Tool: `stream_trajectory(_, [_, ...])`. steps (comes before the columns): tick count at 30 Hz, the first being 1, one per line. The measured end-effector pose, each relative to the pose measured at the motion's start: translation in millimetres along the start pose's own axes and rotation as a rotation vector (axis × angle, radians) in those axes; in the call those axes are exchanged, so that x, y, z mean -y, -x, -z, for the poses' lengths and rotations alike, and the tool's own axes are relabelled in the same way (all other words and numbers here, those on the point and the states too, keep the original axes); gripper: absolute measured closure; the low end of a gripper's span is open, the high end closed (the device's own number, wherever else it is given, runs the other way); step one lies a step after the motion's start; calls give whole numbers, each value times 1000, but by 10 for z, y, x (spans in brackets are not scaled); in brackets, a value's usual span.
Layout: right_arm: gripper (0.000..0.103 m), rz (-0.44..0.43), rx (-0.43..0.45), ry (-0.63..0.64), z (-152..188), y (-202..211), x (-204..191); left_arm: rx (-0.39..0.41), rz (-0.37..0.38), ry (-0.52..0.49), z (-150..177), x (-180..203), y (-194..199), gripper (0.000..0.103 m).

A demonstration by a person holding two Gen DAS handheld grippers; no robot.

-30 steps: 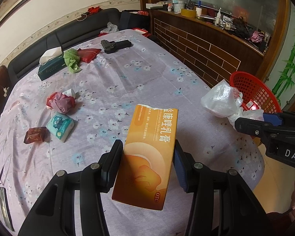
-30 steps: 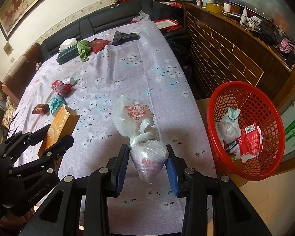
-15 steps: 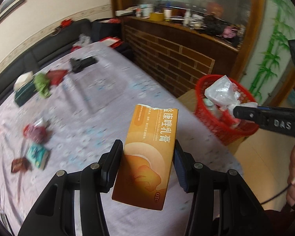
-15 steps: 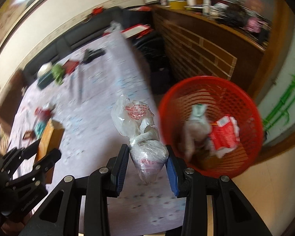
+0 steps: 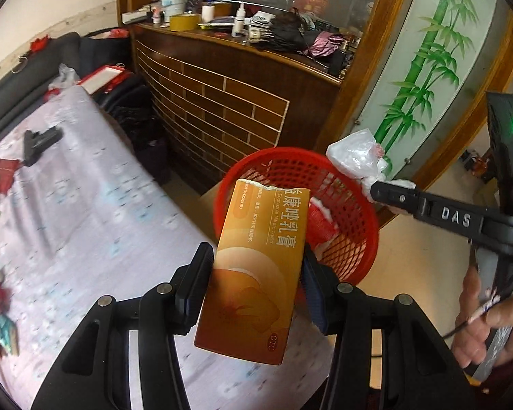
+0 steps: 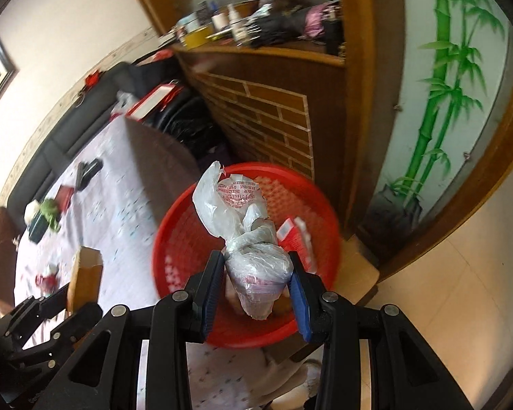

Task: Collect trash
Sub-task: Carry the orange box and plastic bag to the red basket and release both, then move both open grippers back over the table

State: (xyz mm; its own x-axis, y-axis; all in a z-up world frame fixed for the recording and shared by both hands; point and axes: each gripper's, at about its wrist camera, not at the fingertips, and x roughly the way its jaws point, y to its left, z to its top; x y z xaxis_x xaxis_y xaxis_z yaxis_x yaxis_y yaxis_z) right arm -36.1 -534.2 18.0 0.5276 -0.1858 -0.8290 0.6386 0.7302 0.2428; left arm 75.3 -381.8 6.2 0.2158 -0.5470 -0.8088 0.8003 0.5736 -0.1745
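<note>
The left gripper (image 5: 258, 282) is clamped partway open on an orange cardboard box (image 5: 256, 273), held over the table (image 5: 85, 222) edge just short of the red basket (image 5: 355, 249), while the right gripper (image 6: 254, 282) pinches a knotted plastic bag (image 6: 253, 256) directly above the basket (image 6: 174, 239). The box looks the riskier drop: released from here it could clip the rim and fall to the floor. With both grippers crowding one opening, they could also knock together or tip the light basket.

Tablecloth (image 5: 85, 212) motion-blurred, red basket (image 6: 174, 239) contents largely hidden by bag (image 6: 253, 256)
</note>
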Motion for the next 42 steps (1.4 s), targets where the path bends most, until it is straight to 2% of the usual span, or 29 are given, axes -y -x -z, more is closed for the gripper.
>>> stream_trajectory(3, [61, -7, -1, -10, -96, -25, 68, 8, 14, 13, -115, 39, -80, 51])
stream_trajectory(4, [61, -11, -1, -9, -129, -38, 79, 8, 15, 19, -146, 46, -97, 43])
stream_trajectory(6, [58, -26, -2, -14, -203, -71, 94, 17, 25, 42, -166, 22, -81, 36])
stream_trajectory(7, [55, -39, -6, -15, -232, -88, 90, 26, 22, 50, -170, 15, -62, 36])
stream_trajectory(9, [41, -38, 3, -17, -262, -71, 113, 33, 31, 50, -167, 7, -40, 35])
stream_trajectory(13, [40, -14, 21, 0, -275, -22, 103, 52, -1, 50, -83, -48, 71, 34])
stream_trajectory(18, [40, -41, -2, 4, -182, -45, 13, 50, -59, 86, 158, -257, 201, 33])
stream_trajectory(29, [40, -145, -94, 216, 273, -173, -845, 57, -146, 287, 677, -969, 580, 33])
stream_trajectory(37, [40, -180, -147, 335, 634, -239, -1426, 68, -222, 387, 1196, -1462, 950, 33])
stream_trajectory(42, [40, -197, -176, 404, 859, -254, -1763, 69, -291, 456, 1535, -1926, 1203, 33])
